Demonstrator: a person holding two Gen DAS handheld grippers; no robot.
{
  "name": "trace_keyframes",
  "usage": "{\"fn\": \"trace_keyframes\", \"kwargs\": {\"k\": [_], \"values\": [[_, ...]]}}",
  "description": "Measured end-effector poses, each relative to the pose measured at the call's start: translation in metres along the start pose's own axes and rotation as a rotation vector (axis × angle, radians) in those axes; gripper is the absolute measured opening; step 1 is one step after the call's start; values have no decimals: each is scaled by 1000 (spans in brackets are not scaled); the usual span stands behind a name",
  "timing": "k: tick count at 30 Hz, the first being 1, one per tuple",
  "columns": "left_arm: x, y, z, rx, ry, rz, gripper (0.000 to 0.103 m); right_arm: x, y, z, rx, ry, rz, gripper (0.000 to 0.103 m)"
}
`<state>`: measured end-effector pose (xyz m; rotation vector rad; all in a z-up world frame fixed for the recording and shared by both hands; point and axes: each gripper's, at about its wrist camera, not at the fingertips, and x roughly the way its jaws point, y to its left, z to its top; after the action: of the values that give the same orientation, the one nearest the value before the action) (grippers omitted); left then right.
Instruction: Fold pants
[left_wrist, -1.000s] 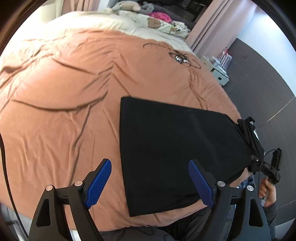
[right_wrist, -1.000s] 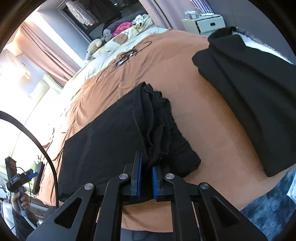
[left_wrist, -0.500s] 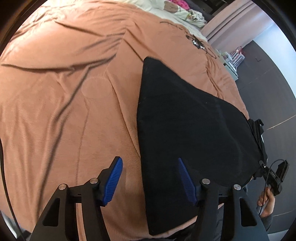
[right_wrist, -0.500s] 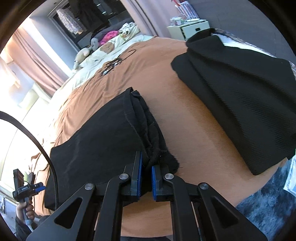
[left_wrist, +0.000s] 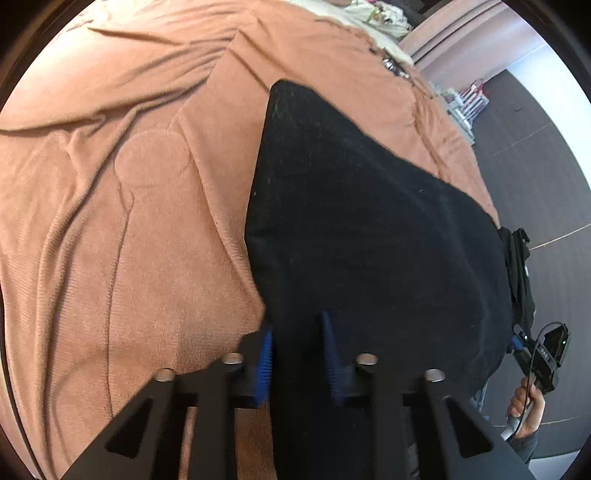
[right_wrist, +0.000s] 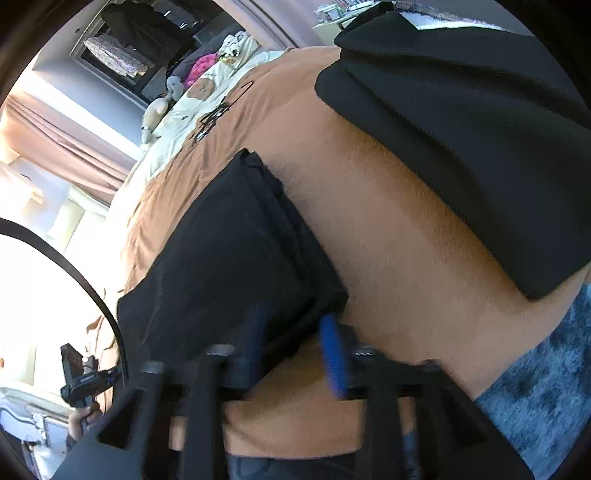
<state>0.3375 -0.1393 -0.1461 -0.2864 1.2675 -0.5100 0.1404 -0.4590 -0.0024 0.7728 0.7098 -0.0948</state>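
Note:
Black pants (left_wrist: 369, 221) lie flat on the brown bedspread (left_wrist: 129, 203), folded lengthwise. My left gripper (left_wrist: 297, 350) has its blue pads around the near left edge of the pants, almost closed on the cloth. In the right wrist view the pants' bunched waistband end (right_wrist: 258, 240) lies in front of my right gripper (right_wrist: 295, 343), whose blue pads now stand apart with the cloth edge between them, blurred by motion. The right gripper also shows at the far right of the left wrist view (left_wrist: 543, 354).
A second black garment (right_wrist: 461, 129) lies folded on the bed to the right. Stuffed toys and pillows (right_wrist: 207, 81) sit at the bed's head. A cable tangle (right_wrist: 210, 118) lies on the spread. Blue-grey rug (right_wrist: 546, 387) lies below the bed edge.
My left gripper moved down onto the pants' near edge and closed from wide open to nearly shut on it. My right gripper opened from shut on the waistband.

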Motion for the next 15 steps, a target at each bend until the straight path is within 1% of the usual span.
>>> {"fn": "trace_keyframes", "kwargs": {"k": [1, 3, 4, 6, 7, 9, 11, 12, 13, 14, 15], "values": [[-4, -1, 0, 6, -11, -4, 15, -2, -2, -3, 21, 0, 28, 71], [-11, -5, -1, 18, -29, -7, 11, 2, -14, 0, 53, 14, 93, 72], [-14, -8, -1, 24, -40, -3, 9, 8, -15, -1, 66, 37, 123, 72], [-22, -12, -1, 27, -63, 4, 8, 23, -19, -4, 96, 89, 151, 72], [-25, -13, 1, 15, -72, 5, 8, 33, -21, -5, 120, 115, 178, 72], [-35, -13, 2, 9, -97, 1, 8, 48, -25, -7, 158, 146, 222, 72], [-46, -17, 3, 22, -133, 7, 8, 55, -28, -5, 185, 129, 246, 70], [-51, -17, 3, 27, -145, 4, 8, 56, -29, -2, 195, 116, 254, 62], [-57, -18, 4, 31, -155, 4, 8, 56, -27, 0, 197, 113, 246, 58], [-57, -24, 10, 35, -164, 10, 8, 57, -24, -1, 193, 116, 237, 52], [-62, -25, 10, 39, -174, 17, 7, 56, -20, -1, 181, 118, 240, 49]]}}
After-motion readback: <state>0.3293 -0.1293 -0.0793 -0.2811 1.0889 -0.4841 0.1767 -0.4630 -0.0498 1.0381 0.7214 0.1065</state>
